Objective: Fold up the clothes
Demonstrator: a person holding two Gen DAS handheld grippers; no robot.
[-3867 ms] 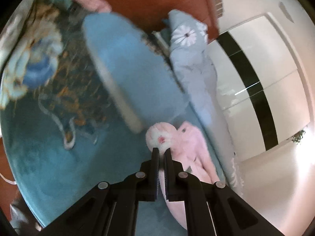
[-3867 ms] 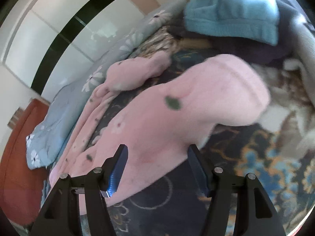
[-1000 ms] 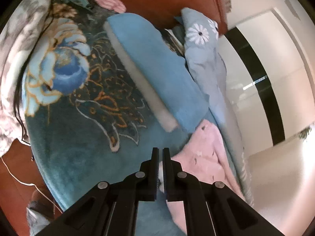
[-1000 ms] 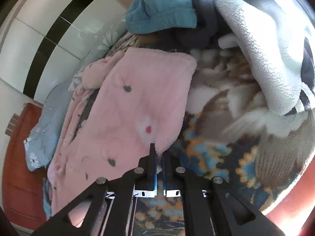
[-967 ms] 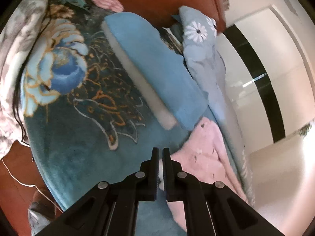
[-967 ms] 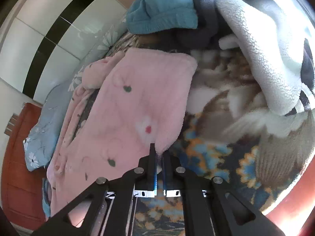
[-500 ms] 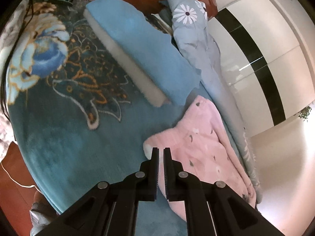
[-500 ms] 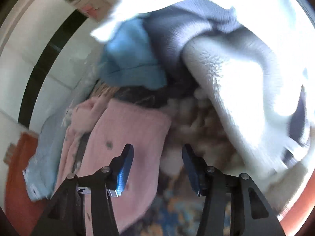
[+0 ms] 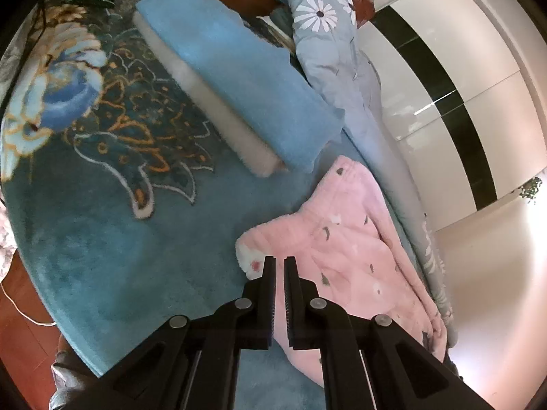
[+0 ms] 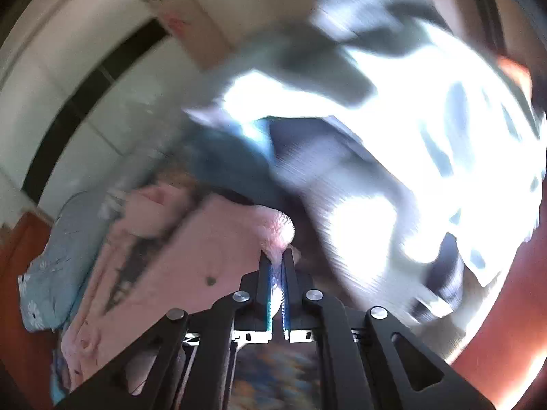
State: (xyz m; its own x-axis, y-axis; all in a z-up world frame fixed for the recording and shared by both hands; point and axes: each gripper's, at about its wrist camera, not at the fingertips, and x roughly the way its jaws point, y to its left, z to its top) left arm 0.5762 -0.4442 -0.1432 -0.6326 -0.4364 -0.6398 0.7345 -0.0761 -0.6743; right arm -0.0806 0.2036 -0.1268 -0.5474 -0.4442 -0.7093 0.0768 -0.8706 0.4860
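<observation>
now both grippers, left and right, pinch one pink garment.

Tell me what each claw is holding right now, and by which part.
The right claw pinches a fluffy corner of the pink garment. The left claw is closed over the same garment's edge, but whether it grips fabric cannot be told.

teal floral bedspread, pink garment, blue blanket
</observation>
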